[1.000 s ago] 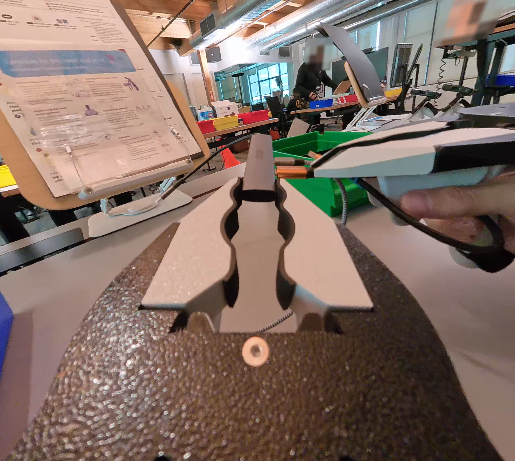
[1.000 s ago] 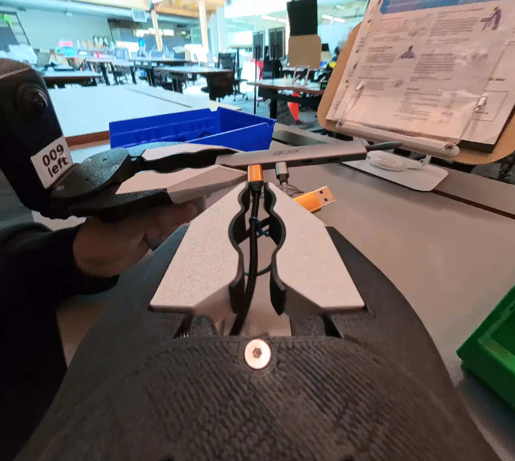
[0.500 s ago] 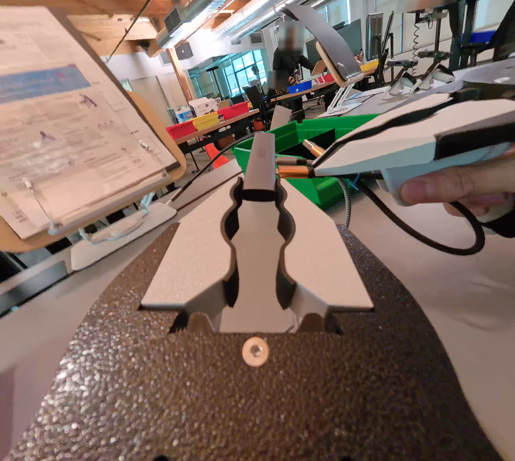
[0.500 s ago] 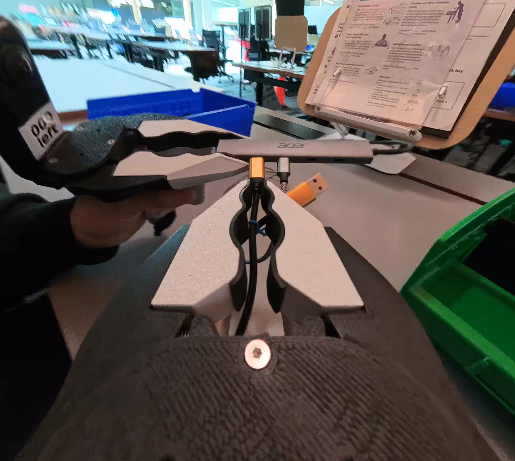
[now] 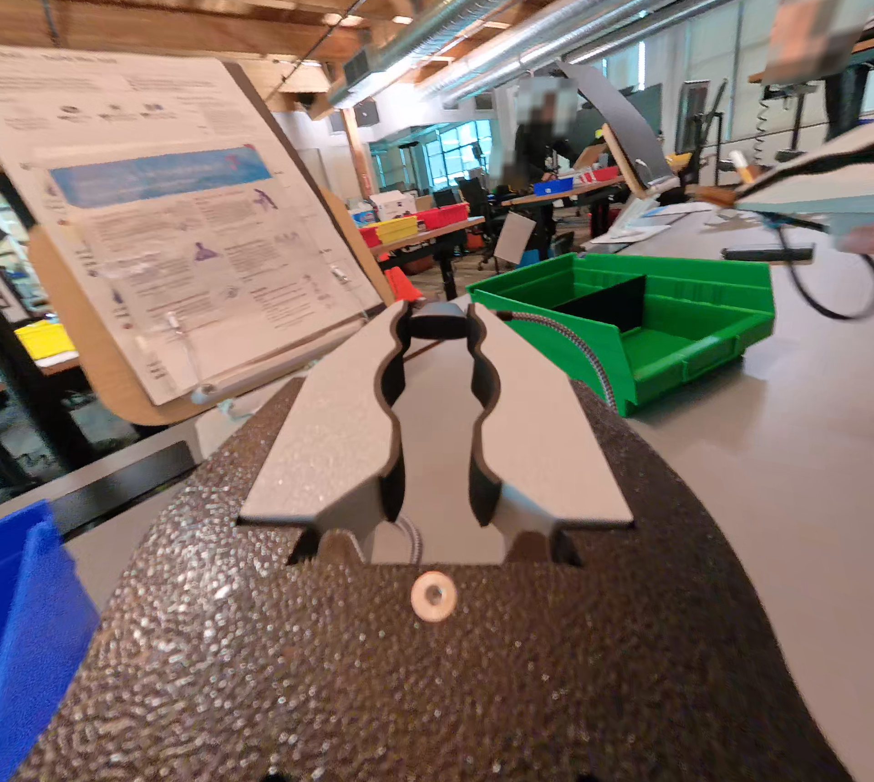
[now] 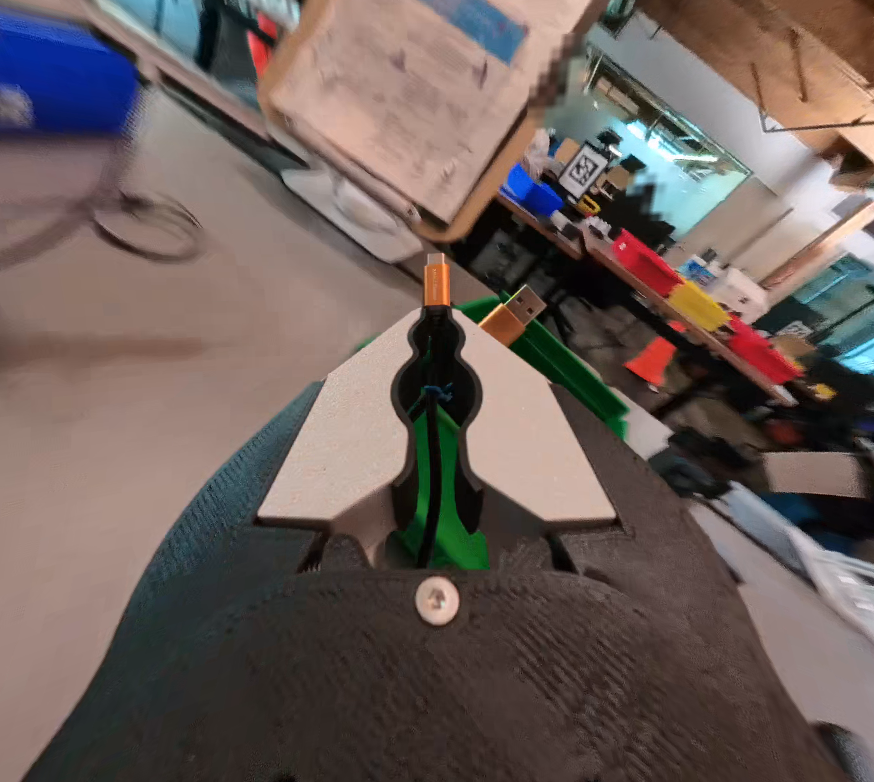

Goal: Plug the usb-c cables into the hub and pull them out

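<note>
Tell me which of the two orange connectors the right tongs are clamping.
The narrow USB-C plug, standing straight out from the right tongs, jaws shut on its cable. The wider flat orange plug just beside it hangs unclamped.

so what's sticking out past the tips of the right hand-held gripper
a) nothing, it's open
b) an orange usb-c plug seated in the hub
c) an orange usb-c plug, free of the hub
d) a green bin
c: the right hand-held gripper is shut on the black cable, and the orange usb-c plug stands bare past its tips, no hub touching it.
</note>
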A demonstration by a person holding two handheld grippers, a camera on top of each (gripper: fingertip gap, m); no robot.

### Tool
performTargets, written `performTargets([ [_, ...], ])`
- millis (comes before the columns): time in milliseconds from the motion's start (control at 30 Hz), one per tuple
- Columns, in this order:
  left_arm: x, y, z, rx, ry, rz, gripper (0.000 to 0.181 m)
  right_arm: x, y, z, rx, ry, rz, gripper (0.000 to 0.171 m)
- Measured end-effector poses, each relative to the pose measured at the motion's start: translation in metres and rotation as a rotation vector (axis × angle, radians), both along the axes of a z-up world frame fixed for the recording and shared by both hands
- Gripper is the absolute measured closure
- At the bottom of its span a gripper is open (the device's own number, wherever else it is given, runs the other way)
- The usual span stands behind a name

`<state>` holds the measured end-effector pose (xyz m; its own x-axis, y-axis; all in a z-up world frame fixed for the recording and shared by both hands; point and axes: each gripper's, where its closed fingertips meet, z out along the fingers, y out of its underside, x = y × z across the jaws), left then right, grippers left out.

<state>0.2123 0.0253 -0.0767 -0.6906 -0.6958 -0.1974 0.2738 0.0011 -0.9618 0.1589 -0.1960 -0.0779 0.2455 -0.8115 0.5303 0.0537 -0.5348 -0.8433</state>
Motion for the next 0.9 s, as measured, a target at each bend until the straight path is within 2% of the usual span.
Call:
performTargets([
  [167,0.0,-0.018,-0.009,-0.001,0.058,-0.083,0.16,0.061,-0.036,-0.049,-0.447,0.204,0.111,0.166],
  [233,0.003,-0.019,-0.01,-0.006,0.068,-0.097,0.16,0.077,-0.043,-0.064,-0.528,0.259,0.123,0.171],
  [267,0.004,-0.02,-0.01,-0.006,0.075,-0.11,0.16,0.08,-0.042,-0.072,-0.549,0.298,0.141,0.167],
  [300,0.005,-0.021,-0.011,-0.012,0.082,-0.117,0.16,0.08,-0.041,-0.079,-0.567,0.347,0.154,0.151],
  [333,0.007,-0.021,-0.012,-0.016,0.089,-0.123,0.16,0.081,-0.04,-0.077,-0.559,0.353,0.132,0.143],
  [367,0.008,-0.022,-0.015,-0.011,0.1,-0.135,0.16,0.08,-0.038,-0.072,-0.524,0.339,0.107,0.141],
  [467,0.01,-0.026,-0.02,-0.013,0.135,-0.168,0.16,0.063,-0.003,-0.049,-0.24,0.288,0.123,0.128],
  [567,0.002,-0.035,-0.019,-0.057,0.157,-0.274,0.16,0.027,0.071,-0.025,0.193,0.229,0.318,0.126],
  [633,-0.007,-0.043,-0.016,-0.097,0.185,-0.363,0.161,0.01,0.106,-0.026,0.431,0.253,0.394,0.109],
  [700,-0.017,-0.049,-0.014,-0.118,0.196,-0.449,0.161,0.006,0.12,-0.039,0.677,0.305,0.408,0.099],
  [767,-0.028,-0.05,-0.008,-0.139,0.168,-0.516,0.161,0.007,0.117,-0.049,1.025,0.373,0.426,0.093],
  [833,-0.036,-0.048,-0.003,-0.151,0.132,-0.566,0.161,0.005,0.112,-0.047,1.386,0.383,0.544,0.11],
  [900,-0.044,-0.047,0.002,-0.174,0.103,-0.619,0.161,0.0,0.12,-0.052,1.543,0.463,0.652,0.113],
])
